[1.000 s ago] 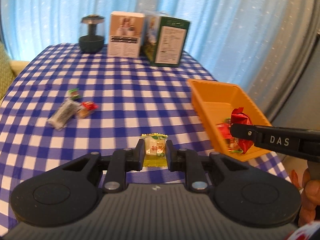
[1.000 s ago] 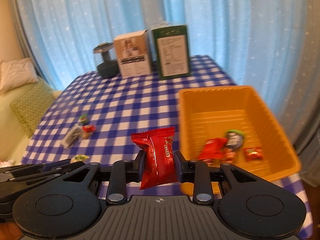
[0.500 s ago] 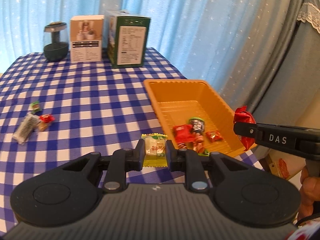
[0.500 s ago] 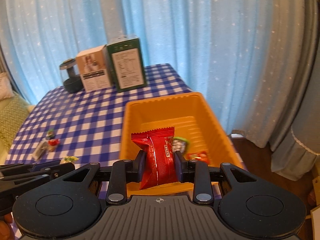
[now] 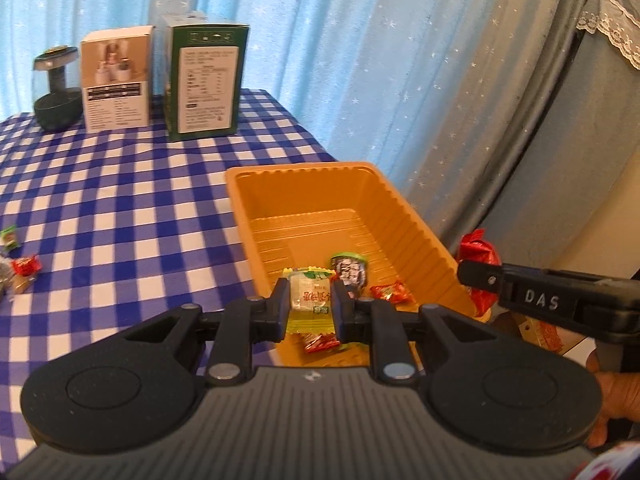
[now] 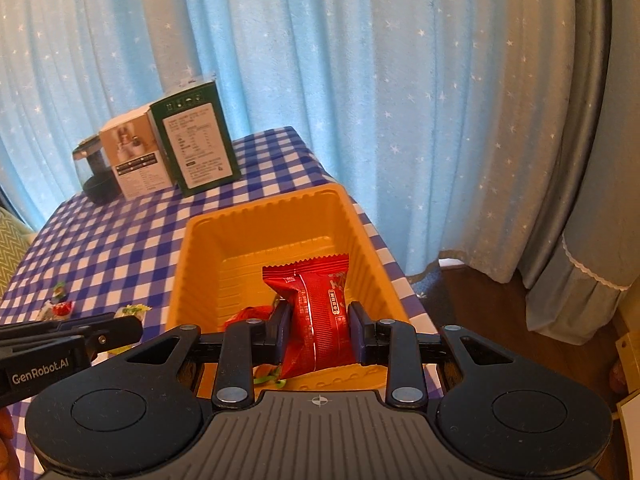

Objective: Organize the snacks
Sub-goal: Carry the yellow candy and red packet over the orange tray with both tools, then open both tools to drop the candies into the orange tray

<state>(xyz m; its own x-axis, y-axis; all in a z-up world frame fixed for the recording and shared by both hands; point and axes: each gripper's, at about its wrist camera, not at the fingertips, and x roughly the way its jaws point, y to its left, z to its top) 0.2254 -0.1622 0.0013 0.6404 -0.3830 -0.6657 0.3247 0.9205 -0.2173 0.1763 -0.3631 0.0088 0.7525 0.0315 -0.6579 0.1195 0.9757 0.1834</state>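
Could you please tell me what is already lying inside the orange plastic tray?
Inside the orange plastic tray lie a dark green-edged wrapped sweet and two small red wrapped sweets. The closed grippers' held snacks cover part of its floor, so more may be hidden.

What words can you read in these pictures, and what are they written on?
"DAS": on the right gripper, seen from the left wrist.
"GenRobot.AI": on the left gripper, seen from the right wrist.
Too small or blurred to read: green box, white box, yellow candy, red packet.
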